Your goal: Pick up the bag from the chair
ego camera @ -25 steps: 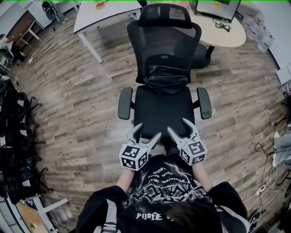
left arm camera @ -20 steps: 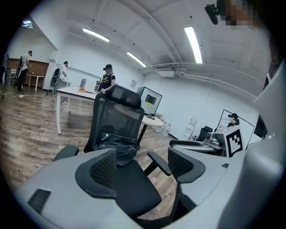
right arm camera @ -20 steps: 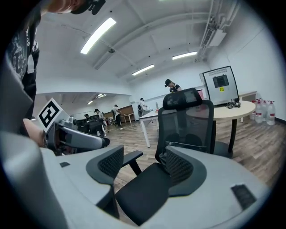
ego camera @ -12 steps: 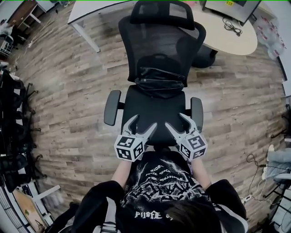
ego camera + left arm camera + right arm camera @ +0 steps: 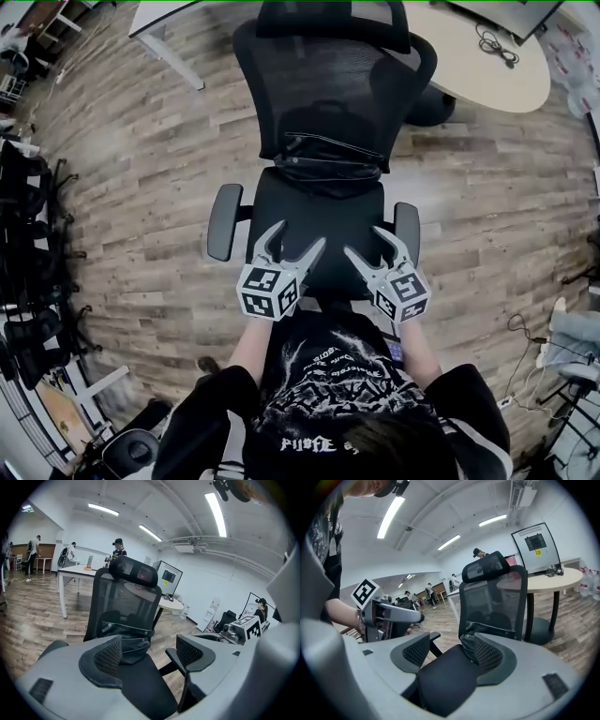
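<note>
A black bag (image 5: pixel 328 173) lies at the back of the seat of a black mesh office chair (image 5: pixel 323 75), leaning against the backrest. It shows in the left gripper view (image 5: pixel 129 641) and the right gripper view (image 5: pixel 480 632) too. My left gripper (image 5: pixel 292 246) hovers open over the seat's front left. Open as well, my right gripper (image 5: pixel 367 246) hangs over the front right. Both are short of the bag, nothing between their jaws. In the gripper views, left gripper (image 5: pixel 150 656) and right gripper (image 5: pixel 452 651) frame the seat.
A round beige table (image 5: pixel 487 56) stands behind the chair at right, a white table (image 5: pixel 159 19) at back left. Chair armrests (image 5: pixel 223 220) flank the seat. Black chairs (image 5: pixel 28 244) crowd the left edge. People stand far off (image 5: pixel 117 550). Wooden floor (image 5: pixel 141 187) surrounds the chair.
The chair has come nearer in the head view as the person stepped forward. Both grippers stay open and now reach slightly further over the seat's front.
</note>
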A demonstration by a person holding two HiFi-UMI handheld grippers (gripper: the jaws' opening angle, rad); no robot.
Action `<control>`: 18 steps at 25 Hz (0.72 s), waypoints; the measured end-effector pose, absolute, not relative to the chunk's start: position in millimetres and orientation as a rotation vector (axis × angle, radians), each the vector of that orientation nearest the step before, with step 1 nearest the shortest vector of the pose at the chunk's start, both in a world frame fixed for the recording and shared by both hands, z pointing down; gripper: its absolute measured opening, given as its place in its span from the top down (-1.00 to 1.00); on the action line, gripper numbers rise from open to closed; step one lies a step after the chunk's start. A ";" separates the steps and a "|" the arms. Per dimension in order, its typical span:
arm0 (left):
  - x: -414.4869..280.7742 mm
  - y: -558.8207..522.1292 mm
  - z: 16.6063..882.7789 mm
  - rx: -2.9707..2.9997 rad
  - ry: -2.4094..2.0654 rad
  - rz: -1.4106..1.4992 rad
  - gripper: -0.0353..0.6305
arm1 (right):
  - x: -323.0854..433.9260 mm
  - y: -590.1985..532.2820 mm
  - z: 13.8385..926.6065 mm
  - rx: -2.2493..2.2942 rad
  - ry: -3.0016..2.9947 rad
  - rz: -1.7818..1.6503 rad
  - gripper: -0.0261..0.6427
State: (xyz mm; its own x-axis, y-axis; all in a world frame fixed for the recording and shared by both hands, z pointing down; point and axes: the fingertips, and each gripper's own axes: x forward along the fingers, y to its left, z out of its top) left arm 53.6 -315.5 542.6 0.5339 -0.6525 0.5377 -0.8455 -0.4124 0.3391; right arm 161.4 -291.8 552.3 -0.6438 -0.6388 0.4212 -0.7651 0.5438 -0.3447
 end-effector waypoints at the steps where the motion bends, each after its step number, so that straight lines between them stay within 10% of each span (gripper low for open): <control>1: 49.8 -325.1 545.6 2.198 -1.230 0.448 -0.22 | 160.6 -296.1 554.4 1.163 -2.537 0.741 0.04; 18: 26.5 -464.2 638.6 2.256 -1.087 0.632 -0.22 | 181.0 -425.3 620.6 1.145 -2.484 0.680 0.04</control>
State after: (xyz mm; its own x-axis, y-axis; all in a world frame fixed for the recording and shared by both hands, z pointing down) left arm 26.5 -464.2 638.6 0.5620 -0.5495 0.6182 -0.8090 -0.5207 0.2726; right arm 181.0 -425.3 620.6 -0.6267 -0.6208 0.4710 -0.7741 0.5653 -0.2850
